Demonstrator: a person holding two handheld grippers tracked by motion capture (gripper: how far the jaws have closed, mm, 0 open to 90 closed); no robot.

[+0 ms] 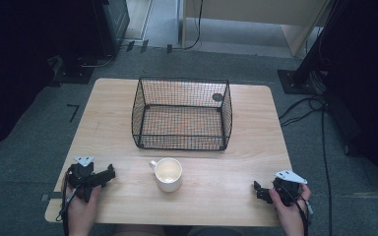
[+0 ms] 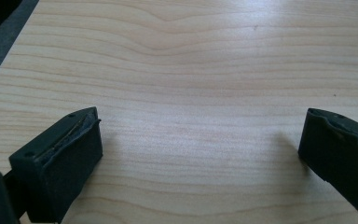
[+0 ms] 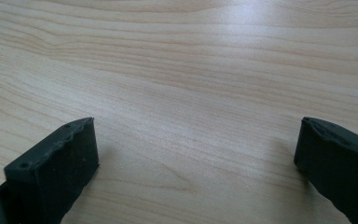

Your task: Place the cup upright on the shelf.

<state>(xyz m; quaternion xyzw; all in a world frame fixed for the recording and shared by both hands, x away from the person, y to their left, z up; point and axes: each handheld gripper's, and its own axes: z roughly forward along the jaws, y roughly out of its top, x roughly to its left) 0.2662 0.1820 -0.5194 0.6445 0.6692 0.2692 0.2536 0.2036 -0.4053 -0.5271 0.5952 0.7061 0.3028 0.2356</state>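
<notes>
One white mug (image 1: 168,174), one black wire basket (image 1: 182,113), two grippers and one wooden table (image 1: 236,182) are here.

Left gripper (image 1: 109,173) and right gripper (image 1: 257,189) rest low, fingers (image 2: 60,163) spread wide (nothing held).

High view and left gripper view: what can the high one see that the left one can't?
High view alone: a white mug near the front edge, a black wire basket behind it, the person's hands, the right hand-held gripper, and grey floor with cables. Left gripper view alone: a close look between the left hand-held gripper's two black jaws, spread wide with nothing between them. Both share the wooden table and that left hand-held gripper.
</notes>
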